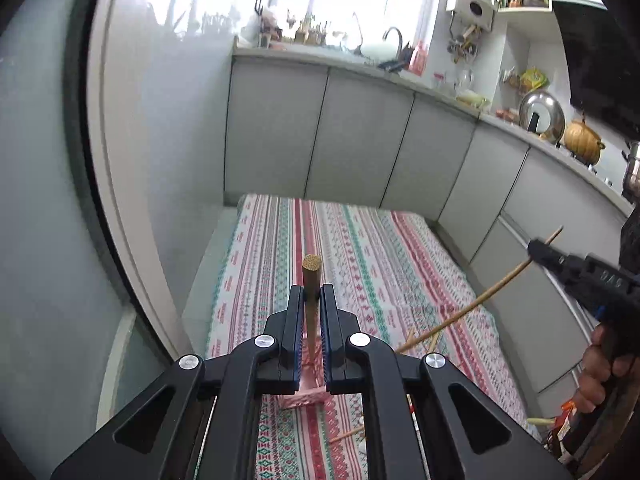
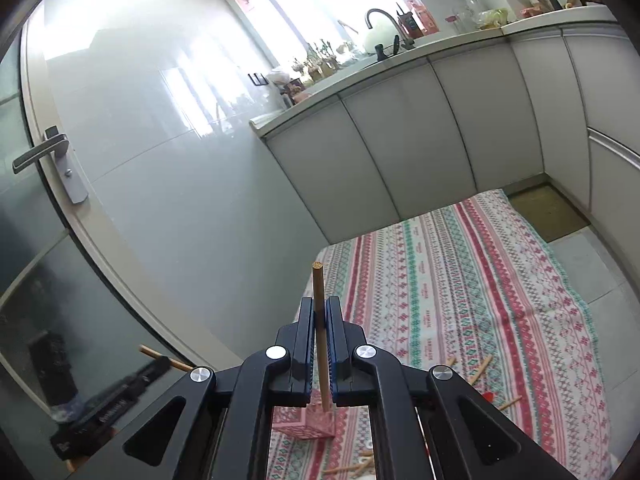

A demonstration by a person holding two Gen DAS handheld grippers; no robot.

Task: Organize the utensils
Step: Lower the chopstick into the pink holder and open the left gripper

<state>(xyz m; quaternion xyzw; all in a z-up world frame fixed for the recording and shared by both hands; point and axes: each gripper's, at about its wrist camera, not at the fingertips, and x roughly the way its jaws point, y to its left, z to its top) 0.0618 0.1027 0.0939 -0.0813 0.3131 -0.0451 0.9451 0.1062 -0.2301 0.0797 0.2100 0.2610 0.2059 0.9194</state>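
My left gripper (image 1: pixel 311 295) is shut on a thick wooden-handled utensil (image 1: pixel 311 276) that stands upright above a pink holder box (image 1: pixel 304 394) on the patterned cloth (image 1: pixel 380 264). My right gripper (image 2: pixel 320 312) is shut on a thin wooden chopstick (image 2: pixel 319 292), upright above the same pink holder box (image 2: pixel 308 420). In the left wrist view the right gripper (image 1: pixel 538 250) shows at the right, holding the chopstick (image 1: pixel 480 302) slanted. In the right wrist view the left gripper (image 2: pixel 160 362) shows at the lower left with its wooden handle (image 2: pixel 150 352).
Loose wooden utensils lie on the cloth (image 2: pixel 480 370) near the box (image 1: pixel 346 435). Grey cabinets (image 1: pixel 360 140) and a counter with a sink tap (image 1: pixel 394 38) stand behind. A door with a handle (image 2: pixel 40 156) is at the left. A brown mat (image 2: pixel 548 212) lies on the floor.
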